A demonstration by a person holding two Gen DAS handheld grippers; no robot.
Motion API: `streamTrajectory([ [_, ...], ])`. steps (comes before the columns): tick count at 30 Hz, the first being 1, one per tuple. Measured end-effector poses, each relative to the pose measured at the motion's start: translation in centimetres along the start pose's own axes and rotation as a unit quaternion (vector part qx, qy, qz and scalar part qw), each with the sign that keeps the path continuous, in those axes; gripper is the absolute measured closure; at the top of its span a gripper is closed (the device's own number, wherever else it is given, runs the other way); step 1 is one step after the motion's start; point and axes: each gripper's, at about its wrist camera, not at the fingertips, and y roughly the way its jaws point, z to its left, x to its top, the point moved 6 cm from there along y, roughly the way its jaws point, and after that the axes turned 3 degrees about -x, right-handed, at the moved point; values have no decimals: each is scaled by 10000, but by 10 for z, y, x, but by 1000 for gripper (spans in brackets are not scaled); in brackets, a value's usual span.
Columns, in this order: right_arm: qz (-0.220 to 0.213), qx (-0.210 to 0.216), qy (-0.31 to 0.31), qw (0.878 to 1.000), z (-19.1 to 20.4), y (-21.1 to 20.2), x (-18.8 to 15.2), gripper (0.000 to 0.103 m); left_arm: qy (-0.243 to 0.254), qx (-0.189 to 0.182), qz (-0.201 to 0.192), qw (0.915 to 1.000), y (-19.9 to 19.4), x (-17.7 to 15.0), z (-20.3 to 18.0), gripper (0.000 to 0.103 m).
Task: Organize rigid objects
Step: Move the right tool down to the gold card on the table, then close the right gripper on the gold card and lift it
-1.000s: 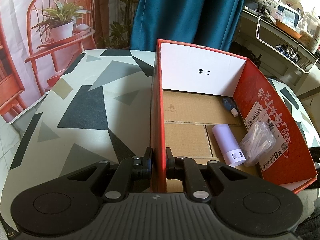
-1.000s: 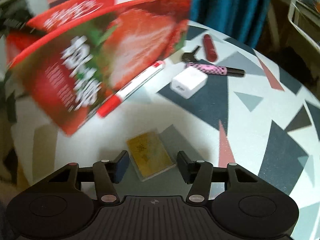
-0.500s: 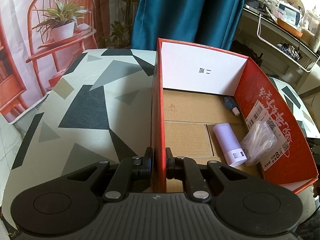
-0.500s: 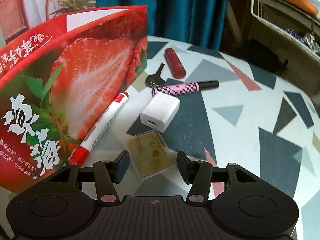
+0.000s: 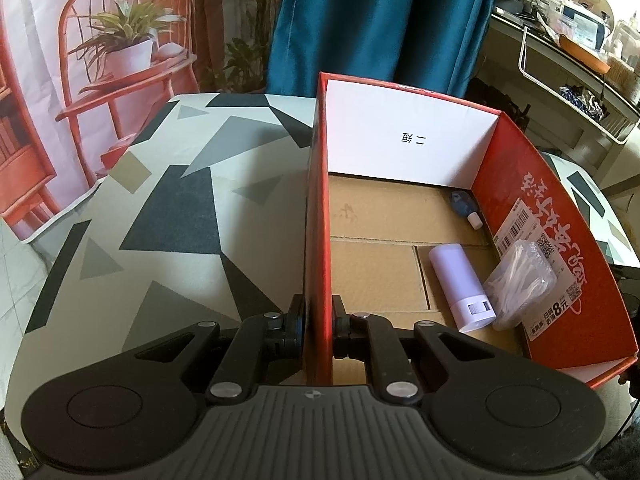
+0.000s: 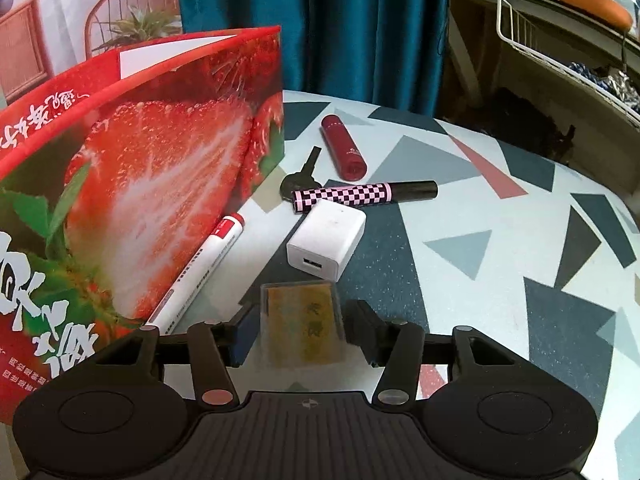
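Observation:
My left gripper (image 5: 318, 320) is shut on the near left wall of the red strawberry box (image 5: 318, 216). Inside it lie a lilac tube (image 5: 460, 284), a clear bag of white pieces (image 5: 520, 284) and a small blue bottle (image 5: 464, 206). In the right wrist view the box (image 6: 140, 184) stands at the left. My right gripper (image 6: 300, 328) is open, its fingers on either side of a flat gold card in a clear case (image 6: 302, 320) on the table. Beyond lie a white charger (image 6: 326, 240), a red-capped marker (image 6: 200, 268), a pink checked tube (image 6: 352, 196), a key (image 6: 302, 174) and a red tube (image 6: 344, 148).
The table has a cloth with grey, black and red triangles (image 6: 500, 280). A blue curtain (image 5: 380, 20) hangs behind it. A white wire rack with clutter (image 6: 560, 40) stands at the back right. A backdrop with a chair and plant (image 5: 120, 60) is at the left.
My right gripper has moved forward and down, so the gold card now sits between its fingers. The left gripper keeps its hold on the box wall, which has barely moved.

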Motion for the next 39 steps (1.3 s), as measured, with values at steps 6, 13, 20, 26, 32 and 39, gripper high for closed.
streamTrajectory([
  [6, -66, -198, 29, 9998, 5, -5, -5, 62, 20, 56, 92, 9999, 1, 0, 0, 89],
  [13, -145, -289, 255, 9992, 5, -11, -12, 62, -102, 17, 356, 9993, 3, 1, 2, 90],
  [20, -142, -298, 265, 9991, 5, -12, -13, 61, -41, 23, 362, 9993, 5, 0, 1, 90],
  [26, -151, -285, 277, 9991, 5, -13, -14, 61, -29, -11, 376, 9993, 7, 0, 1, 90],
  [32, -166, -287, 297, 9990, 5, -13, -15, 61, 36, -12, 295, 9996, 7, -1, 0, 90],
  [39, -175, -295, 292, 9990, 5, -13, -15, 61, 95, -27, 273, 9996, 6, -1, -1, 91],
])
